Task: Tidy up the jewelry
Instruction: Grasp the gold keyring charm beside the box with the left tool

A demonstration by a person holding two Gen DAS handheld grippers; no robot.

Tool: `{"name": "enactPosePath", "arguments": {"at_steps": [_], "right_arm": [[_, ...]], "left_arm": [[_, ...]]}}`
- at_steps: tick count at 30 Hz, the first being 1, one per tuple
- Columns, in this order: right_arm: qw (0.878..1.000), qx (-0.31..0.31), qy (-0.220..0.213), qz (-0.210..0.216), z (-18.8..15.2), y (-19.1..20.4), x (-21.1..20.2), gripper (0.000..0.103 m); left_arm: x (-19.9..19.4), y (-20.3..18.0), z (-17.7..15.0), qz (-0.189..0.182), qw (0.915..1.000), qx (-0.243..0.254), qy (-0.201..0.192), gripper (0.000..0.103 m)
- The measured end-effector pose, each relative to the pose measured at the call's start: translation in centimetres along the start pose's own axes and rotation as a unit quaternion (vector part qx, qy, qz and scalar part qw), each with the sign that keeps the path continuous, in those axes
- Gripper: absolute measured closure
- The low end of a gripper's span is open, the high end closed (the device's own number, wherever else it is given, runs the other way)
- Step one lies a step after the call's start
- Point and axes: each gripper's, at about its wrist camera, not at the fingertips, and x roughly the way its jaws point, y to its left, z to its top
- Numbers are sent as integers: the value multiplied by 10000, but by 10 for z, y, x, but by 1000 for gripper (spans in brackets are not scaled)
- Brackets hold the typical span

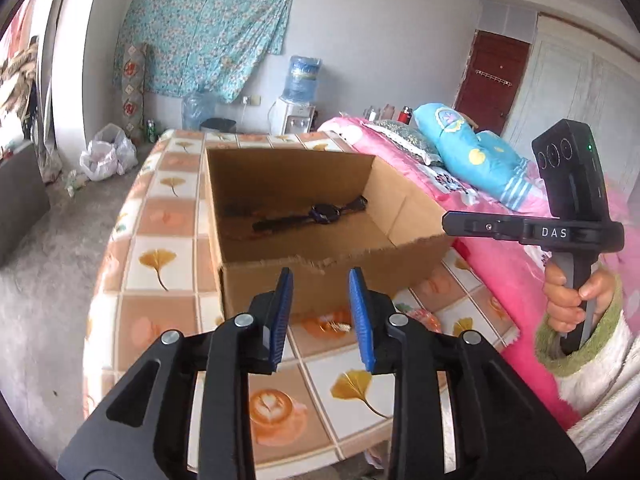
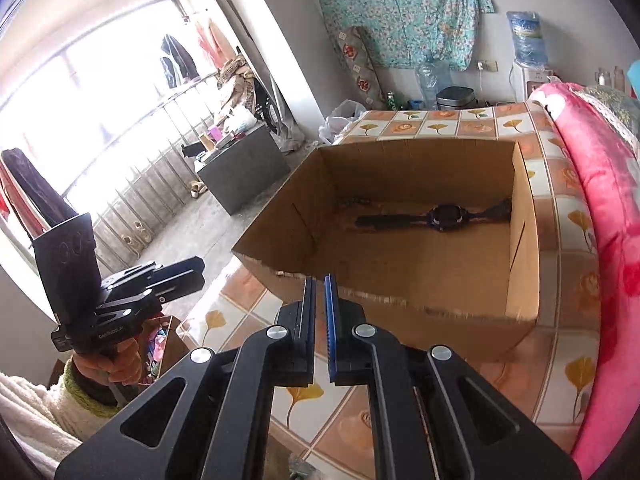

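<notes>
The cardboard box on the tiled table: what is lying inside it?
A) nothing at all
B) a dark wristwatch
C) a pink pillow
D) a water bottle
B: a dark wristwatch lies flat on the floor of the cardboard box, straps stretched out.

White walls; floral cloth (image 1: 204, 28) hangs on far wall. Water dispenser (image 1: 298, 98) below it, brown door (image 1: 490, 80) right. Grey floor (image 1: 52, 248). Bright window (image 2: 80, 92) with railing. Pink bedding (image 1: 496, 256) beside tiled-pattern table (image 1: 160, 216).
</notes>
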Motion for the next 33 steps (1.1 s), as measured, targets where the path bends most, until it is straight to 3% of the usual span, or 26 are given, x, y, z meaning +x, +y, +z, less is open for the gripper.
{"name": "enactPosePath", "arguments": {"at_steps": [4,11,16,18,20,25,28,30,33], "right_arm": [[9991,302,306,36,-34,-7,24,97],[9924,-537,946,-578,-47,4,88,97],[9823,-1093,1329,-741,-39,8,116,97],[9772,-1279,1451,-872,-40,9,122,83],[9739,-1451,1495,-906,-37,11,124,75],[9650,-1727,1697,-1010,-34,16,133,75],[9608,-1754,1887,-1024,-37,16,142,82],[9603,-1712,1972,-982,-37,19,147,96],[9612,-1601,2027,-969,-40,22,143,99]], "left_arm": [[28,-2,-34,286,9985,-234,406,75],[72,5,-65,1047,9898,18,969,75],[78,8,-72,1075,9896,25,958,75],[80,8,-74,1080,9894,82,963,75],[81,7,-76,1071,9895,155,961,75],[85,9,-78,1027,9899,164,965,75],[83,10,-80,983,9909,133,910,75],[82,11,-81,984,9912,136,880,75],[79,11,-84,950,9920,99,831,75]]}}
